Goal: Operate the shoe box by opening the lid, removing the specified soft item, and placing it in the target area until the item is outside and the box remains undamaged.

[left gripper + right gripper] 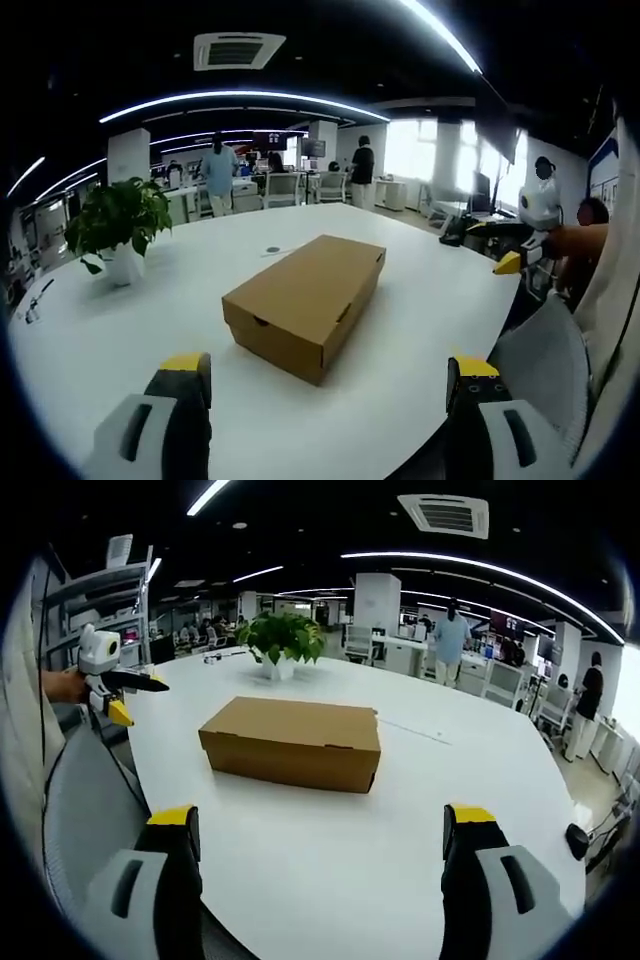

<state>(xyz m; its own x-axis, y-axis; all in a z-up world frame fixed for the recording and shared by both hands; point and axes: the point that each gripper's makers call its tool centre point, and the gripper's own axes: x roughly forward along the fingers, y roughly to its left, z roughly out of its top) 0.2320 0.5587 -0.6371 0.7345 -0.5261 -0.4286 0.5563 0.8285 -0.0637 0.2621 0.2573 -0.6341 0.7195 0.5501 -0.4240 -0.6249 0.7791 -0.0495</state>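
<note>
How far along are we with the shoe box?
Nothing is done yet: the shoe box sits closed on the white table. Nothing is in hand; the left gripper and right gripper are open, short of it. Opening the lid, removing and placing the item all remain.

An open-plan office: rows of desks with monitors (312, 149), swivel chairs (282, 188), strip ceiling lights (240, 98), a square ceiling air-conditioning vent (443, 514).

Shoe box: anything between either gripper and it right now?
Nothing visible. In both views bare white table lies between the open jaws and the closed shoe box. The potted plant stands off to one side, apart from the box. Left gripper and right gripper both face it unobstructed.
</note>
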